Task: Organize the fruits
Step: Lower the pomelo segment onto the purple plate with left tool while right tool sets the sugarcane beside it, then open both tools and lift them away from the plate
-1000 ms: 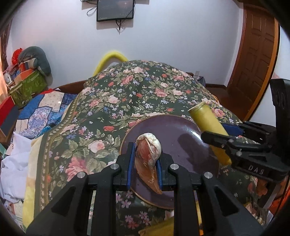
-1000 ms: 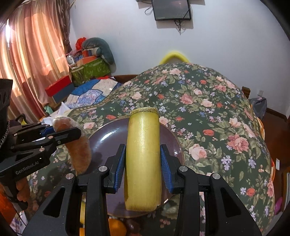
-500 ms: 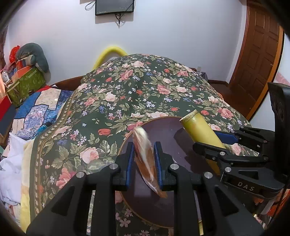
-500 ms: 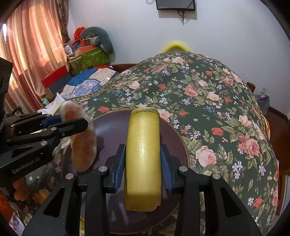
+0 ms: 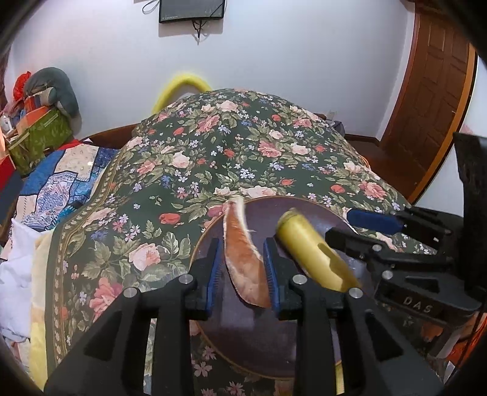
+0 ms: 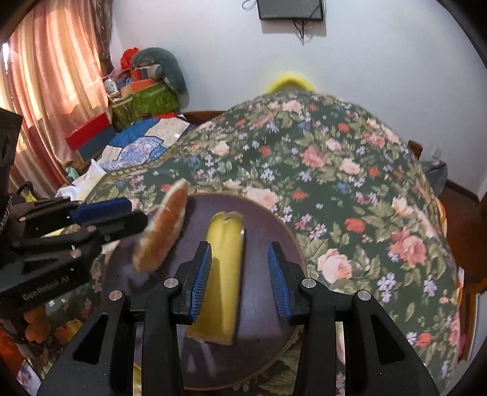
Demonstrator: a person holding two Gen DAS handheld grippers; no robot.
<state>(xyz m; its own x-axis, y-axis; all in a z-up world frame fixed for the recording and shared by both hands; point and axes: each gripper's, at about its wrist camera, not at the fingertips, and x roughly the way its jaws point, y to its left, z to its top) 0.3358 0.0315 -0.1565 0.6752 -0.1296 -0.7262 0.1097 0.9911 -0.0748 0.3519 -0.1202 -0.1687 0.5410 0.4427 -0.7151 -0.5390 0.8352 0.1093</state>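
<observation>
Orange fruit slice (image 5: pixel 243 262) lies between the left tongs (image 5: pixel 242 268), whose jaws are opening, over the purple plate (image 5: pixel 307 210). Yellow fruit piece (image 6: pixel 223 274) lies between the spread right tongs (image 6: pixel 239 271), just right. Floral bedspread (image 5: pixel 194 158) underneath.

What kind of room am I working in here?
Most likely a bedroom: a floral bedspread over what looks like a bed, a wall-mounted screen and a paneled wooden door.
</observation>
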